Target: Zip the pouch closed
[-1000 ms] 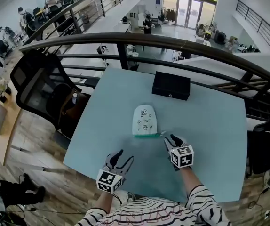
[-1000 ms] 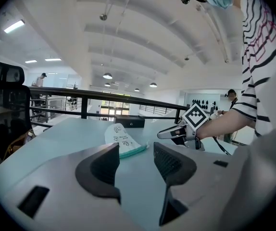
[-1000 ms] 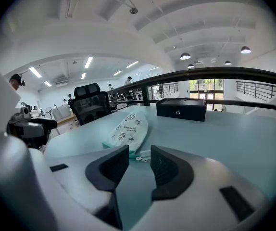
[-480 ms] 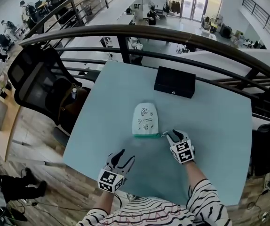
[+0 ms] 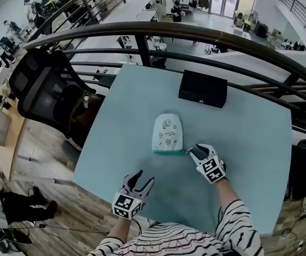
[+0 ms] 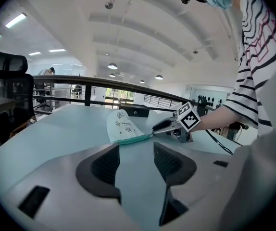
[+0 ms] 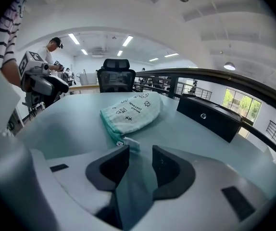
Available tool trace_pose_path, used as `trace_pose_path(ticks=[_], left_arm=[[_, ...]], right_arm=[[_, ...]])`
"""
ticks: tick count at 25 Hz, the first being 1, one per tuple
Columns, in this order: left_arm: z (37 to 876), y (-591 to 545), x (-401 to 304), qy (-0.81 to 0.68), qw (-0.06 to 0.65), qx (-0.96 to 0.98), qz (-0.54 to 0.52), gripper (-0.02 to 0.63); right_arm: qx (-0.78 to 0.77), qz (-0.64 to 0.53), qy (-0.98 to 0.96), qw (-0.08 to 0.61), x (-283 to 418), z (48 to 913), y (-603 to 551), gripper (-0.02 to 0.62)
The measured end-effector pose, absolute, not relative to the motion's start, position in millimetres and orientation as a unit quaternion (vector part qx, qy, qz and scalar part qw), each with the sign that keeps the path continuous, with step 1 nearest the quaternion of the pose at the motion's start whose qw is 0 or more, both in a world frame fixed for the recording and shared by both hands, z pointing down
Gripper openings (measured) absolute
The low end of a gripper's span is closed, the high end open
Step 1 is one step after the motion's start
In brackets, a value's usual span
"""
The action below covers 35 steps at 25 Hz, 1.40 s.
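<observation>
The white pouch (image 5: 168,132) with small printed drawings lies flat mid-table, its green zipper edge (image 5: 168,151) towards me. My right gripper (image 5: 194,151) rests on the table at the pouch's near right corner. In the right gripper view its jaws (image 7: 139,153) stand open, and the pouch (image 7: 131,111) has its white zipper pull tab (image 7: 130,142) lying just ahead of the left jaw, not between them. My left gripper (image 5: 143,176) hovers open and empty near the front table edge, below and left of the pouch (image 6: 121,125).
A black box (image 5: 202,88) sits at the far side of the pale blue table (image 5: 249,143). Behind the table runs a dark curved railing (image 5: 195,33), and a black office chair (image 5: 46,89) stands off its left edge.
My right gripper has edged slightly closer to the pouch's near right corner. The left gripper has hardly moved. The head view has shifted a little.
</observation>
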<state>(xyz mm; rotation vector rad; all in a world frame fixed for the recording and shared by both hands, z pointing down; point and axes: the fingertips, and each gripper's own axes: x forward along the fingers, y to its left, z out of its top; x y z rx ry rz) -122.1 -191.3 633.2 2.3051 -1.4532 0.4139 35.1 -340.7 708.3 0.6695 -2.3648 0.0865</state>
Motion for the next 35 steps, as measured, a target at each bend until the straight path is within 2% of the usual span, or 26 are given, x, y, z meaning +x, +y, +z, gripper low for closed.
trace_pose_path(ticks=[10, 19, 23, 27, 30, 35], left_arm=[[638, -188, -124, -0.523, 0.201, 0.814, 0.152, 0.215], [638, -184, -122, -0.521, 0.205, 0.814, 0.156, 0.215], [639, -182, -121, -0.520, 0.207, 0.814, 0.158, 0.215], [639, -180, -120, -0.518, 0.210, 0.814, 0.160, 0.215], [638, -178, -119, -0.516, 0.210, 0.814, 0.161, 0.215], [638, -176, -124, -0.520, 0.209, 0.813, 0.160, 0.215]], right_arm=[[0.161, 0.023, -0.933, 0.320, 17, 707, -315, 0.147], [0.169, 0.017, -0.934, 0.315, 18, 708, -322, 0.156], [0.160, 0.003, -0.933, 0.322, 19, 704, -321, 0.113], [0.150, -0.012, -0.934, 0.324, 16, 701, -321, 0.112], [0.151, -0.013, -0.933, 0.325, 15, 702, -321, 0.069], [0.153, 0.001, -0.936, 0.316, 9, 698, -316, 0.043]])
